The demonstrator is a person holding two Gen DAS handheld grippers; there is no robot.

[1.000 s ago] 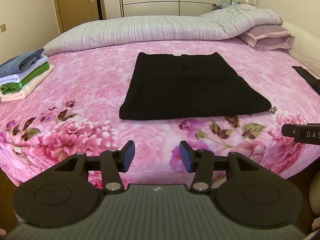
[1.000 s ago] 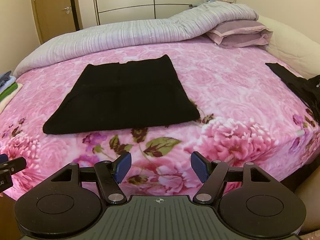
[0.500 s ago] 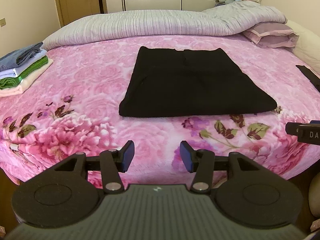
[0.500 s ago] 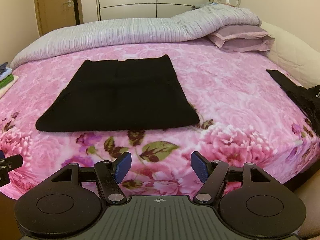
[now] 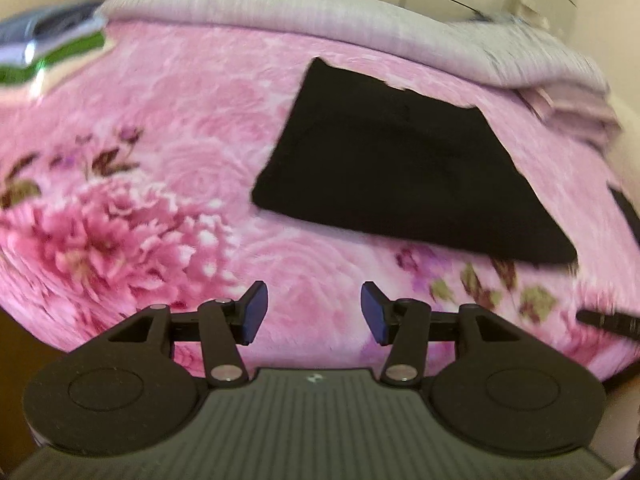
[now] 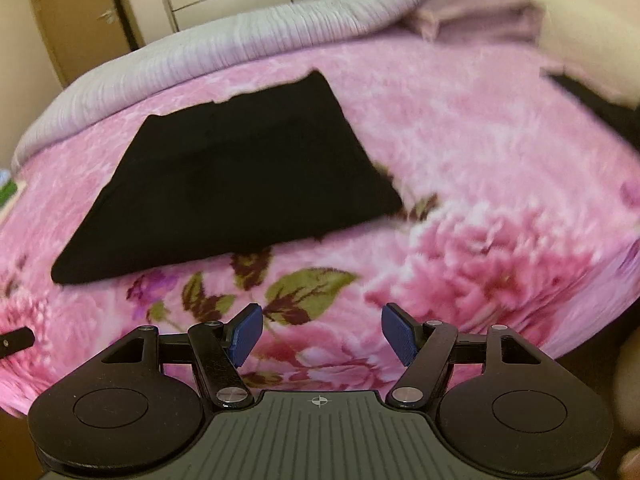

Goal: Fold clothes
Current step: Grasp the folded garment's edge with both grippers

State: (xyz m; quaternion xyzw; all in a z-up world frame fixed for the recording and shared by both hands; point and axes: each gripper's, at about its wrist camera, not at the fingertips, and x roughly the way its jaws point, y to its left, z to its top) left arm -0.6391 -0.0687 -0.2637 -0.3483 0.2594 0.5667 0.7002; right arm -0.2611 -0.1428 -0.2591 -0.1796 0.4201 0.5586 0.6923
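- A folded black garment [image 5: 400,176] lies flat mid-bed on the pink floral blanket [image 5: 160,184], its long axis across the bed, near edge facing both grippers.
- Left gripper [image 5: 314,316] and right gripper [image 6: 322,334] hover at the bed's near edge, jaws apart, empty.
- Bare blanket surrounds the garment; a clothes stack [image 5: 48,48] sits far left, another dark garment [image 6: 592,100] far right.

A bed [image 5: 168,168] covered by a pink floral blanket is seen in both views; a folded black garment [image 5: 404,172] lies flat near its middle; a blurred stack of folded clothes [image 5: 48,48] rests at the far left edge; a grey ribbed quilt [image 6: 240,40] is bunched along the far side; another dark garment [image 6: 588,100] lies at the right.
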